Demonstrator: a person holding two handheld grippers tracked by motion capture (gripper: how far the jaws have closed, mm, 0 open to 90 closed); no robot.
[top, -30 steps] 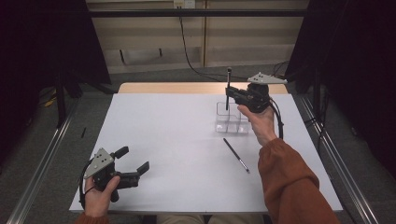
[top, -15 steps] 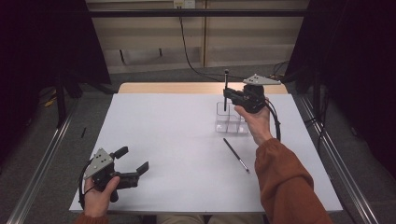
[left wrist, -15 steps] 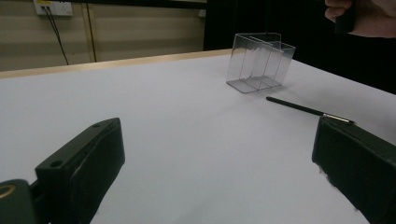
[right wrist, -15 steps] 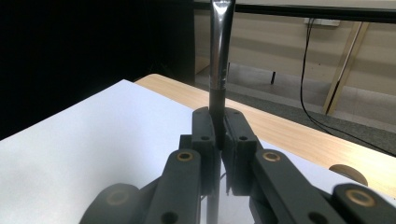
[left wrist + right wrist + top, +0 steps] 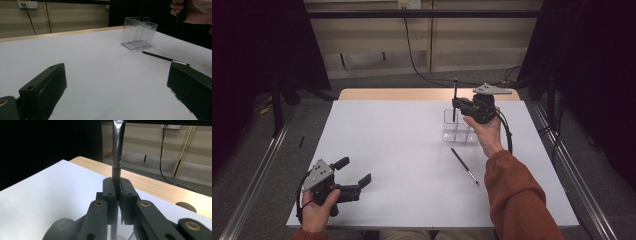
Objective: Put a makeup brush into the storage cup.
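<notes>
At the near left of the white worktop [image 5: 412,150], the left gripper [image 5: 354,172] rests in the person's hand with its jaws spread wide and nothing between them. Further right, a second brush [image 5: 464,166] lies flat on the worktop, near the clear box [image 5: 457,131] but apart from it. At the far right, the right gripper [image 5: 456,104] has its jaws clenched on a brush [image 5: 116,150], which stands upright with its lower end down in the box's far left compartment.
</notes>
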